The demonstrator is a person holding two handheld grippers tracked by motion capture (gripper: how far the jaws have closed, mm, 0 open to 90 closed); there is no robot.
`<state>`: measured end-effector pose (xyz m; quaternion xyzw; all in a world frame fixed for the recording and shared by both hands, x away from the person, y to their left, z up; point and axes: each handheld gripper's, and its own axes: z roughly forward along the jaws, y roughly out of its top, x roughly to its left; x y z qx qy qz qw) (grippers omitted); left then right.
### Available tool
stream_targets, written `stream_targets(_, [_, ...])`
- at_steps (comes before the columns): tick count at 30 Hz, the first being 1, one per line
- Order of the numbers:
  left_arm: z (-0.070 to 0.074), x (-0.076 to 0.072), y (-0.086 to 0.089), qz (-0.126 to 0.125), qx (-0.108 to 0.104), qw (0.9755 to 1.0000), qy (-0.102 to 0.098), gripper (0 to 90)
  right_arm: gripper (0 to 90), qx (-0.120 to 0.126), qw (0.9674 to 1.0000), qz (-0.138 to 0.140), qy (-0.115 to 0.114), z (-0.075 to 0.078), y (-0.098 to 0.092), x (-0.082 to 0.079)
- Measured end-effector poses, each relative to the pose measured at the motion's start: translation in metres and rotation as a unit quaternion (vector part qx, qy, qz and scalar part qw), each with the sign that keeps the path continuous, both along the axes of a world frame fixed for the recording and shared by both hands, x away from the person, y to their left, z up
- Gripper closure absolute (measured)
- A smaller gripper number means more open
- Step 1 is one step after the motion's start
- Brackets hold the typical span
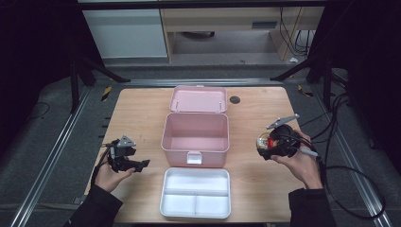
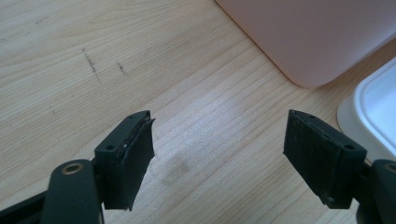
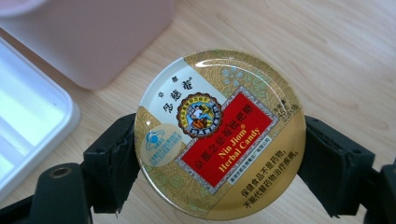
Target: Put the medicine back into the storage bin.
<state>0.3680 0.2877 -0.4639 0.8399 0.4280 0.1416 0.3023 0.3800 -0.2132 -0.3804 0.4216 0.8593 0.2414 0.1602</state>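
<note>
- Candy tin [image 3: 219, 135] sits clamped flat between the right hand-held gripper [image 1: 274, 144] jaws, above the counter [image 1: 137, 113], right of the pink box [image 1: 195, 132].
- Left hand-held gripper [image 2: 219, 158] gapes wide, empty, near the white tray [image 1: 196, 193].

A light wooden table [image 1: 137, 109] stands on grey floor [image 1: 52, 118]. At twelve o'clock sits a pale wooden desk [image 1: 222, 19] beside a white cabinet [image 1: 125, 33]. Black cables [image 1: 291, 33] hang at one o'clock; darkness flanks both sides.
</note>
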Motion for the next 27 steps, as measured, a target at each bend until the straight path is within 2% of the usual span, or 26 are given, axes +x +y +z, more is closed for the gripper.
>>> stream_targets(12, [-0.002,0.001,-0.001,-0.001,0.003,1.0,0.003,23.6,20.5,-0.001,0.999,0.043,-0.013,0.026,0.032,0.012])
stream_targets(16, [-0.002,0.001,0.0,-0.001,0.001,1.0,0.003,23.6,20.5,0.007,0.9976,0.066,-0.018,0.038,0.049,0.021])
stream_targets(27, [-0.001,0.0,0.001,-0.001,-0.002,1.0,0.0,23.4,20.5,0.008,0.9952,0.097,-0.01,0.048,0.085,0.042])
